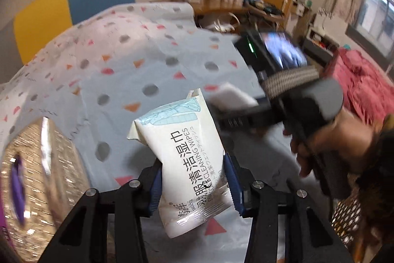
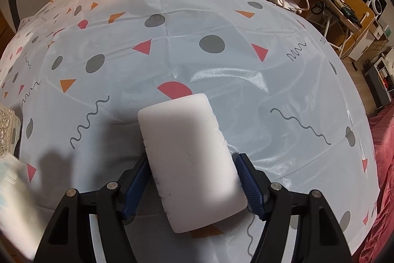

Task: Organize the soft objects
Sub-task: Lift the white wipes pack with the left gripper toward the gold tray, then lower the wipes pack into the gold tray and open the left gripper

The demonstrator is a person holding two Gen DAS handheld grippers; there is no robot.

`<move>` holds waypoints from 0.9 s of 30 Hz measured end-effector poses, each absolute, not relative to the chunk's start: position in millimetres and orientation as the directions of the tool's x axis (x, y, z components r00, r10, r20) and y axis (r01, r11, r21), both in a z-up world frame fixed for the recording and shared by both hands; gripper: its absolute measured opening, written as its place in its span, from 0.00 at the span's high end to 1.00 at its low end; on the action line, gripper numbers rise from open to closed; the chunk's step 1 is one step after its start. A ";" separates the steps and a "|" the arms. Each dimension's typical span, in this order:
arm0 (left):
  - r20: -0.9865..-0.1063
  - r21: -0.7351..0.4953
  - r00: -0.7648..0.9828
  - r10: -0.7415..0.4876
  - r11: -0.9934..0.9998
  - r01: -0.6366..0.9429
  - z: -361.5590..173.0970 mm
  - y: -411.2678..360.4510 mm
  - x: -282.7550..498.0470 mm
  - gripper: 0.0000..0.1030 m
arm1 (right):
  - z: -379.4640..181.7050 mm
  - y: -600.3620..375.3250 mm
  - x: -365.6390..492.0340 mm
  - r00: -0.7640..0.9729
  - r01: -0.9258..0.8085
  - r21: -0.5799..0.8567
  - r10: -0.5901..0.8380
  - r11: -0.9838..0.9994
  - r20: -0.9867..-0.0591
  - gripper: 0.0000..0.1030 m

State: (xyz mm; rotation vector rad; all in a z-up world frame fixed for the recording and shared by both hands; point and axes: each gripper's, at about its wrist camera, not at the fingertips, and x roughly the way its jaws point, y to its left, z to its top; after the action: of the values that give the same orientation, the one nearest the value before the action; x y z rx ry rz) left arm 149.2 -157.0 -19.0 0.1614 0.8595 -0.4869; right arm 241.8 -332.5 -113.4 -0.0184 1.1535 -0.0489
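My left gripper point(image 1: 194, 179) is shut on a white pack of cleaning wipes point(image 1: 187, 159) and holds it tilted above the patterned tablecloth point(image 1: 147, 61). My right gripper point(image 2: 192, 179) is shut on a white sponge block point(image 2: 189, 159) above the same cloth point(image 2: 221, 65). In the left wrist view the right gripper point(image 1: 246, 115) shows blurred at the right, with the sponge point(image 1: 231, 97) at its tip just beyond the pack. A blurred edge of the wipes pack point(image 2: 12, 179) shows at the left of the right wrist view.
A shiny patterned box with a purple opening point(image 1: 32, 186) sits at the left of the table; its clear edge point(image 2: 6, 125) shows in the right wrist view. Yellow and blue chairs point(image 1: 73, 6) stand behind the table. A red bedspread point(image 1: 362, 83) and cluttered desks point(image 2: 344, 6) lie to the right.
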 end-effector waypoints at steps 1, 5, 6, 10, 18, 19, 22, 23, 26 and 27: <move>-0.755 -0.063 0.558 -0.345 0.885 0.462 -14.4 -153.5 150.7 0.55 | -113.4 -332.2 241.5 0.406 0.027 -0.042 -0.050 0.999 -0.913 0.31; -0.722 -0.085 0.603 -0.340 0.908 0.410 8.6 -131.6 157.1 0.55 | -112.9 -330.9 241.2 0.409 0.022 -0.046 -0.051 0.999 -0.911 0.31; -0.712 -0.094 0.616 -0.338 0.915 0.393 15.9 -123.9 158.5 0.55 | -112.9 -330.9 241.1 0.410 0.020 -0.048 -0.052 0.999 -0.911 0.31; -0.678 -0.105 0.662 -0.319 0.933 0.343 33.6 -99.7 167.1 0.55 | -112.0 -328.2 245.3 0.410 0.016 -0.051 -0.054 0.999 -0.910 0.31; -0.625 -0.142 0.737 -0.256 0.966 0.215 60.9 -39.3 161.9 0.55 | -111.4 -325.1 245.2 0.416 0.008 -0.063 -0.061 0.998 -0.907 0.31; -0.619 -0.150 0.745 -0.247 0.969 0.196 63.5 -30.4 160.4 0.55 | -111.6 -324.8 244.9 0.417 0.008 -0.065 -0.062 0.998 -0.907 0.31; -0.596 -0.168 0.773 -0.215 0.975 0.142 71.9 -4.1 153.5 0.55 | -111.4 -322.9 244.3 0.419 0.007 -0.068 -0.065 0.998 -0.906 0.31; -0.589 -0.165 0.782 -0.202 0.978 0.129 74.5 2.5 149.8 0.55 | -111.5 -322.3 243.9 0.420 0.007 -0.070 -0.066 0.998 -0.905 0.31; -0.567 -0.161 0.807 -0.164 0.983 0.088 82.0 25.2 140.2 0.55 | -111.9 -321.4 243.2 0.423 0.005 -0.075 -0.070 0.997 -0.903 0.32; -0.558 -0.157 0.817 -0.145 0.985 0.068 84.8 34.2 135.9 0.55 | -111.8 -320.9 243.0 0.424 0.005 -0.076 -0.071 0.997 -0.903 0.32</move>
State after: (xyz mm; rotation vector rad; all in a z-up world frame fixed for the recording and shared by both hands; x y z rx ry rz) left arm 135.9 34.2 84.8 -0.1320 0.6048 -0.1137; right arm 243.0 -320.9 -111.8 -0.0644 1.1324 -0.0475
